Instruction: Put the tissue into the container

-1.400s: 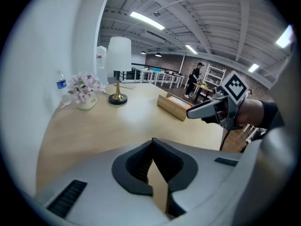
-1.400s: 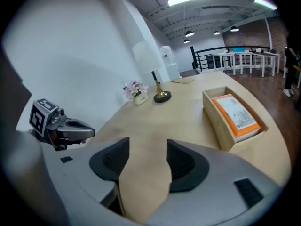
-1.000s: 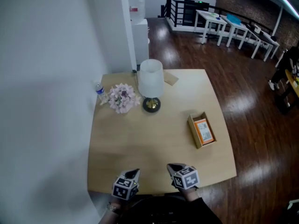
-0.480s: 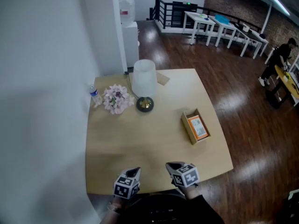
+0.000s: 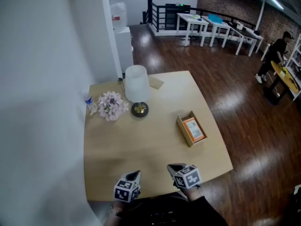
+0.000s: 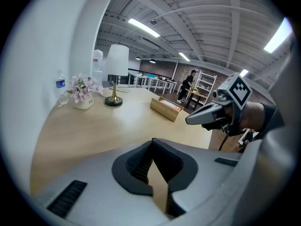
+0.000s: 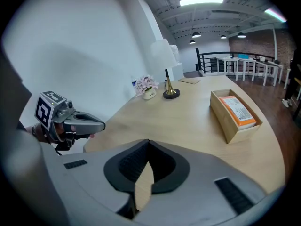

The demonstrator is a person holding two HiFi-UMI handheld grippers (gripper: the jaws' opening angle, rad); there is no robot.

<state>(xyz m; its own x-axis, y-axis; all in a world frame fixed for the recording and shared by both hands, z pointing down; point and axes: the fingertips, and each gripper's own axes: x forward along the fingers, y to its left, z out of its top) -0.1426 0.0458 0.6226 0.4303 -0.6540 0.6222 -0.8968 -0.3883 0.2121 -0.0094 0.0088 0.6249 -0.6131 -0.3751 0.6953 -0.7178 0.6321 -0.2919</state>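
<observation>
My view has swung right (only a little): the table (image 5: 141, 147), lamp (image 5: 136, 83) and wooden box (image 5: 190, 130) have drifted left, and a person (image 5: 277, 53) has come into sight.

Near tabletop (image 5: 141, 147) lies open; lamp (image 5: 137, 84), flowers (image 5: 111, 105), bottle (image 5: 89, 102) crowd far left, box (image 5: 190, 129) stands right.

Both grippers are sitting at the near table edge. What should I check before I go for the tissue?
1. Left gripper empty: ok, jaws together on nothing.
2. Right gripper empty: ok, jaws together on nothing.
3. Wooden box upright with its top open: ok.
4. Room left in the box: cannot tell; an orange-labelled pack lies inside.
5. Tissue located: cannot tell; a flat pale piece behind the lamp might be it.
6. Path over the table from the grippers to the box is bare: ok.
</observation>
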